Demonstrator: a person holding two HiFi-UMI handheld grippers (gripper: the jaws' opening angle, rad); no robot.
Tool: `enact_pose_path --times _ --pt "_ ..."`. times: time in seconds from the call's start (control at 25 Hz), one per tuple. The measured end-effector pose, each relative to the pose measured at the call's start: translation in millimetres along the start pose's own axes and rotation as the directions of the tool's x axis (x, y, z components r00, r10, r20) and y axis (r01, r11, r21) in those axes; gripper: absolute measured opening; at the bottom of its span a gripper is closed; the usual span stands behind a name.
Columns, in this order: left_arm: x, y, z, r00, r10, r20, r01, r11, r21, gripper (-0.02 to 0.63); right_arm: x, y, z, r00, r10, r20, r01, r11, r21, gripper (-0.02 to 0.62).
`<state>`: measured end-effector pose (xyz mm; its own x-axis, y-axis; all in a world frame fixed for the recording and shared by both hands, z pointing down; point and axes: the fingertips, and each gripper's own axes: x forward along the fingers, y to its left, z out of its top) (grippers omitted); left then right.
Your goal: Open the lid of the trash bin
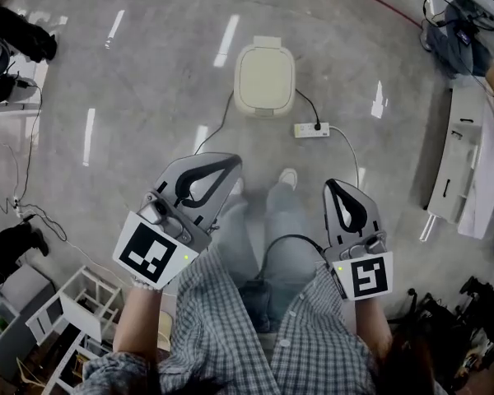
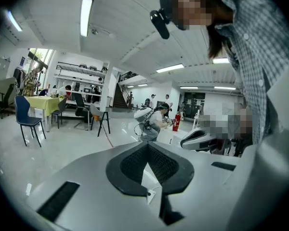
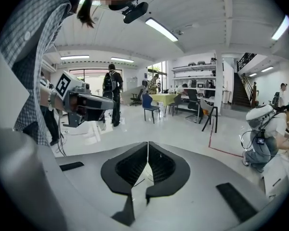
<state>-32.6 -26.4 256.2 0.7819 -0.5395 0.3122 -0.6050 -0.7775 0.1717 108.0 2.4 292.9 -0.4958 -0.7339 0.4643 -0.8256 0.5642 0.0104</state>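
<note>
A power strip (image 1: 311, 128) lies beside the closed trash bin (image 1: 264, 78).

Bright, even indoor light from ceiling strip lamps (image 2: 86, 16), with daylight at a window (image 2: 38, 57). Lamp reflections streak the glossy floor (image 1: 165, 64) in the head view; shadows are soft. Both gripper views curve strongly toward the edges, with black corners; detail is sharp

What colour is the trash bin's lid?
The lid is cream-white, best seen in the head view.
</note>
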Motion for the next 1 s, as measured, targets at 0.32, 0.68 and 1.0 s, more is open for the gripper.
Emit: enact_pose_path --times 0.32,0.68,1.0 --pt "45.5 11.2 -43.5 0.998 0.005 -0.055 -0.006 0.999 -0.033 -0.002 43.9 -20.0 -20.2 0.999 0.035 0.022 -0.036 0.999 0.023 0.023" --pt "97.2 24.5 -98.6 0.996 0.002 -0.089 -0.006 0.999 -0.042 -0.002 63.2 -42.7 -59.4 0.999 0.032 -0.015 -0.031 0.997 0.064 0.023" --pt "141.0 43.2 -149.6 0.988 0.033 -0.151 -0.050 0.993 -0.111 -0.002 78.4 -61.0 -80.4 1.000 0.022 0.002 -0.022 0.997 0.073 0.022"
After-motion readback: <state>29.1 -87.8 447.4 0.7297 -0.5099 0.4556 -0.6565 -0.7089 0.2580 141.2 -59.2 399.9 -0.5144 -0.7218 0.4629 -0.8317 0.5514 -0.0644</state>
